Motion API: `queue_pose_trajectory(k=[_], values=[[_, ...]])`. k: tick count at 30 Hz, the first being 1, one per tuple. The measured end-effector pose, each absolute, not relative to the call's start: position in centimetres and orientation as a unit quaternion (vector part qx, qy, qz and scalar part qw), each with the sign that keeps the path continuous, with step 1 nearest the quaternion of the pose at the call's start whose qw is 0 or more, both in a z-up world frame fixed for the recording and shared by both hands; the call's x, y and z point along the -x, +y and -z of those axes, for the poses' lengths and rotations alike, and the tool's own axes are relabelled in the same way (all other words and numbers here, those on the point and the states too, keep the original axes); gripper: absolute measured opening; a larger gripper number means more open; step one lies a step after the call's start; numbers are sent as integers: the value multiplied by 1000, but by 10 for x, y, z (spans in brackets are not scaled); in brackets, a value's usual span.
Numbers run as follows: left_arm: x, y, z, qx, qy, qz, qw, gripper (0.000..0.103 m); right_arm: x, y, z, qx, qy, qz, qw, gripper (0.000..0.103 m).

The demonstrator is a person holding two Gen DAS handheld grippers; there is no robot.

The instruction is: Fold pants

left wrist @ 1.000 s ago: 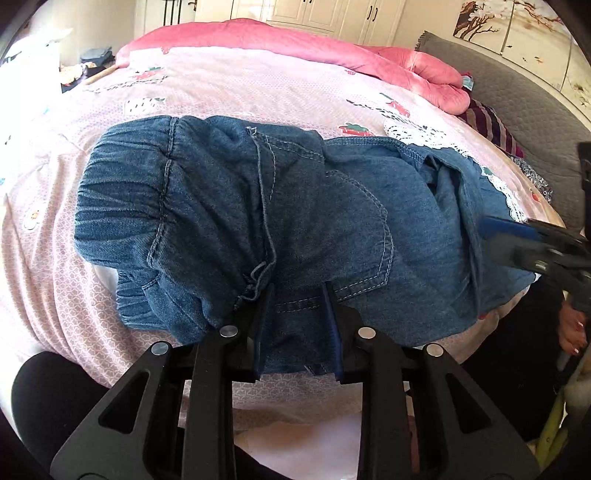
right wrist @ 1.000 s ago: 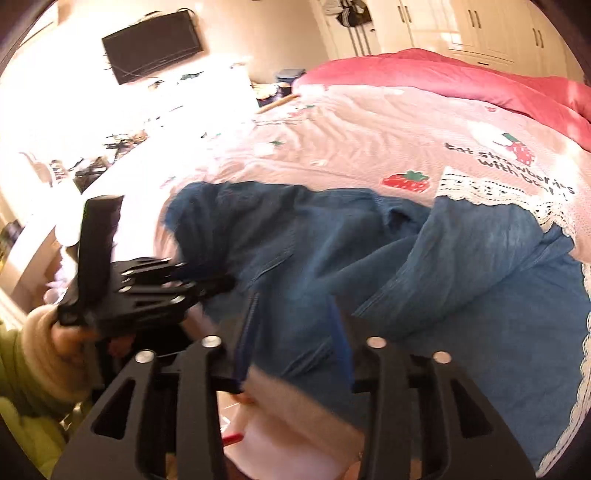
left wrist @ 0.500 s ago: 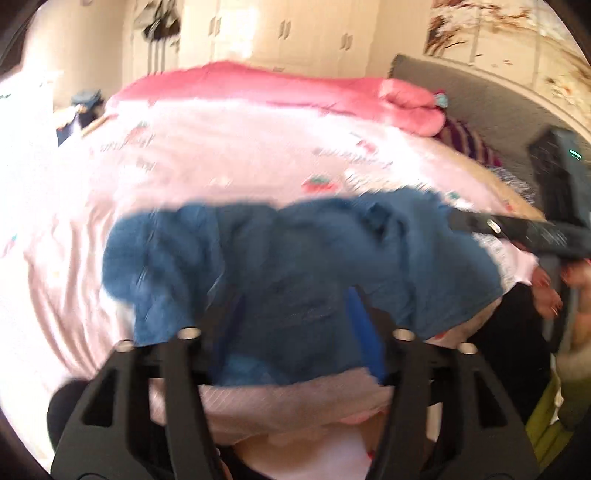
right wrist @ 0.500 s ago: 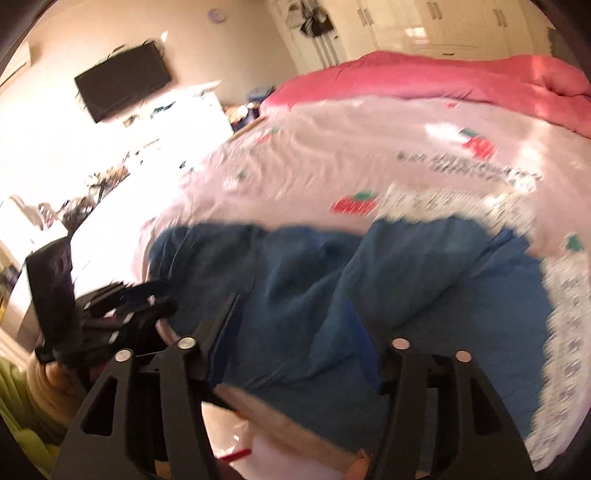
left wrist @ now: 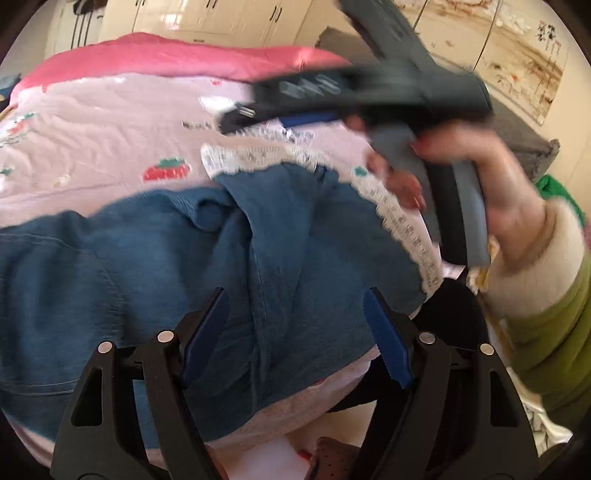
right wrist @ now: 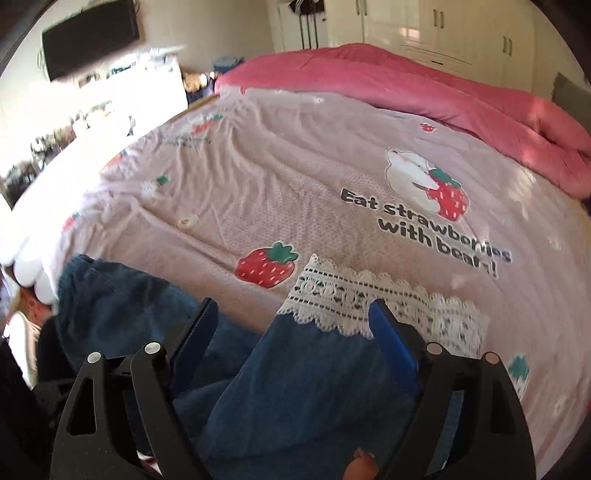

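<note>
The blue denim pants (left wrist: pixel 147 266) lie folded in a rumpled heap at the near edge of the bed, with white lace trim (left wrist: pixel 399 218) along one edge. They also show in the right wrist view (right wrist: pixel 303 391). My left gripper (left wrist: pixel 295 314) is open and empty, above the pants' right part. My right gripper (right wrist: pixel 291 314) is open and empty, over the lace-trimmed end (right wrist: pixel 362 299). The right gripper also shows in the left wrist view (left wrist: pixel 369 92), held up in a hand at the upper right.
The bed has a pink strawberry-print sheet (right wrist: pixel 295 173) and a rolled pink quilt (right wrist: pixel 424 85) at the far side. White wardrobes (right wrist: pixel 443 29) stand behind. A wall TV (right wrist: pixel 88 40) and a cluttered bright desk (right wrist: pixel 92 110) are at the left.
Both grippers opened, let go of the pants and lifted away. The left view swung right; the right gripper rose high above the bed. The pants stay on the bed.
</note>
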State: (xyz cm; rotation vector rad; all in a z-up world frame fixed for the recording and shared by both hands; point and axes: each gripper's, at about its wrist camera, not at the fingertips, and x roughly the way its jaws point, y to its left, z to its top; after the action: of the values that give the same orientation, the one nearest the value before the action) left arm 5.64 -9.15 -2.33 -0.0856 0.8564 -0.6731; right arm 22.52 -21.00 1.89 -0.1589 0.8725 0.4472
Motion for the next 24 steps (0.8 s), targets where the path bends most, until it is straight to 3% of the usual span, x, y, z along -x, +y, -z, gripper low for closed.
queue_pose_trajectory(k=[6, 9, 10, 12, 13, 14, 17, 24], values=[[-62, -86, 52, 66, 423, 312, 848, 18, -265, -182, 9, 155, 448, -194, 859, 83], [-65, -83, 54, 74, 417, 320, 847, 10, -281, -170, 18, 177, 458, -194, 849, 83], [-70, -83, 55, 78, 418, 324, 845, 8, -285, -167, 19, 182, 464, -193, 845, 82], [-69, -82, 56, 86, 419, 334, 840, 6, -292, -161, 27, 195, 485, -191, 831, 59], [-69, -81, 56, 86, 419, 334, 840, 6, -295, -160, 33, 201, 496, -188, 823, 32], [-68, -81, 56, 86, 418, 335, 840, 6, -296, -160, 36, 205, 502, -187, 819, 17], [-65, -79, 54, 83, 415, 336, 841, 5, -289, -170, 32, 182, 494, -201, 826, 9], [-66, -79, 54, 69, 406, 334, 848, 5, -233, -265, -25, 18, 427, -203, 881, 8]])
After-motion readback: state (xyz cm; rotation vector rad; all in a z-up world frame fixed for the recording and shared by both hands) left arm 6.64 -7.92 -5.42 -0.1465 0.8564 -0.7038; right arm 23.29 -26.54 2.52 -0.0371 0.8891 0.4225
